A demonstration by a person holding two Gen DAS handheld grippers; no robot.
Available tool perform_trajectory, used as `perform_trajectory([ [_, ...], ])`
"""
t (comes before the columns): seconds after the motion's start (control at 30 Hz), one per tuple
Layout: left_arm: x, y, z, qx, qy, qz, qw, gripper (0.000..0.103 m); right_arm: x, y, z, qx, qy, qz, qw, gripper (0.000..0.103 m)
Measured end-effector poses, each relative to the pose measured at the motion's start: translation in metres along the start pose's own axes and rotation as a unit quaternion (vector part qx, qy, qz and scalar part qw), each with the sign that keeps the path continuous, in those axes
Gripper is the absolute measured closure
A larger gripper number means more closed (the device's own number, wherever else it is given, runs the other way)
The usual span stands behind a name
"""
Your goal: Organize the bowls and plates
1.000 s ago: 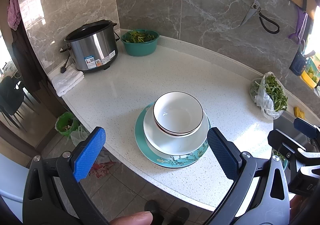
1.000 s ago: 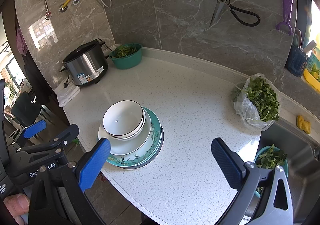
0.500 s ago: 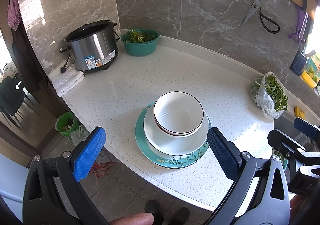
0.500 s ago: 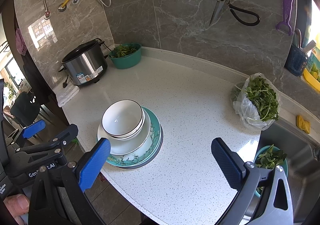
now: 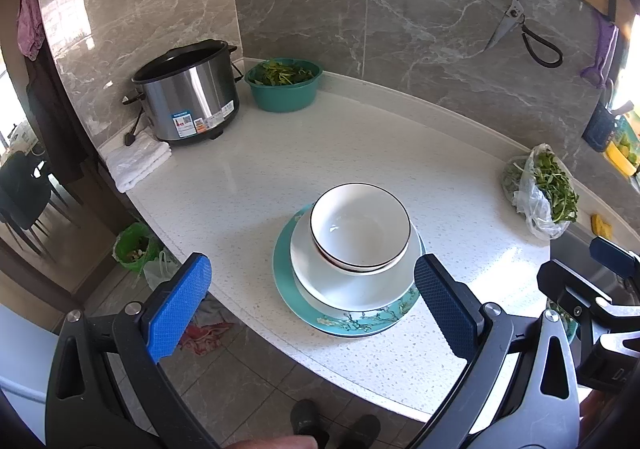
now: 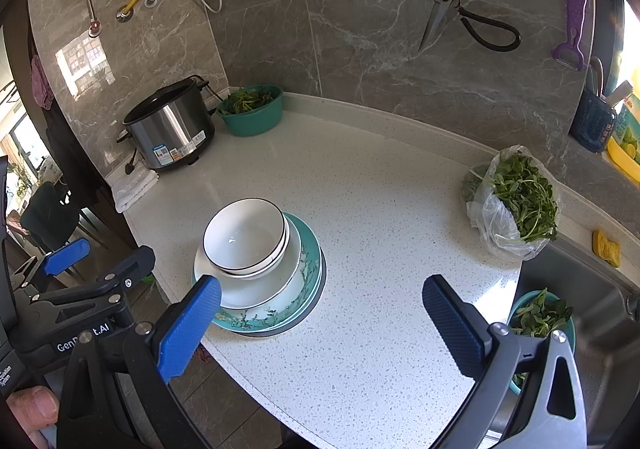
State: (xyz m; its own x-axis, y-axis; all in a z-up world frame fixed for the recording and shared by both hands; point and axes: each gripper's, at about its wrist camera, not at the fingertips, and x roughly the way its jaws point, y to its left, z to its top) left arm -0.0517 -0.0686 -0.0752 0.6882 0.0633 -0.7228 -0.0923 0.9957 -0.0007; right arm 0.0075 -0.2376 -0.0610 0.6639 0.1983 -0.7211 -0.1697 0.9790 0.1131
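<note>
From the left wrist view, the left gripper hangs over the near edge of the counter with its jaws spread wide and nothing between them, lined up on the stack of dishes as if ready to take or steady it. The stack sits near that edge, largest at the bottom: a teal flowered plate, a white plate on it, and nested bowls on top, the upper one empty; this order probably keeps the pile stable. At the back a teal basin holds leafy greens beside a steel cooker. From the right wrist view, the right gripper is likewise released and empty, over bare counter just right of the stack. A plastic bag holds greens, and a small teal basin in the sink holds more.
</note>
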Motion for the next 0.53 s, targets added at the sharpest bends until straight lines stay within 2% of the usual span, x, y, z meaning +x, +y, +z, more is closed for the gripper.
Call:
perform_trajectory([
  [0.53,-0.0045,0.0013,-0.0012,-0.003,-0.012,0.008,0.9999,0.0,0.0032,-0.0005,-0.0021,-0.002,0.004,0.0,1.0,0.0],
])
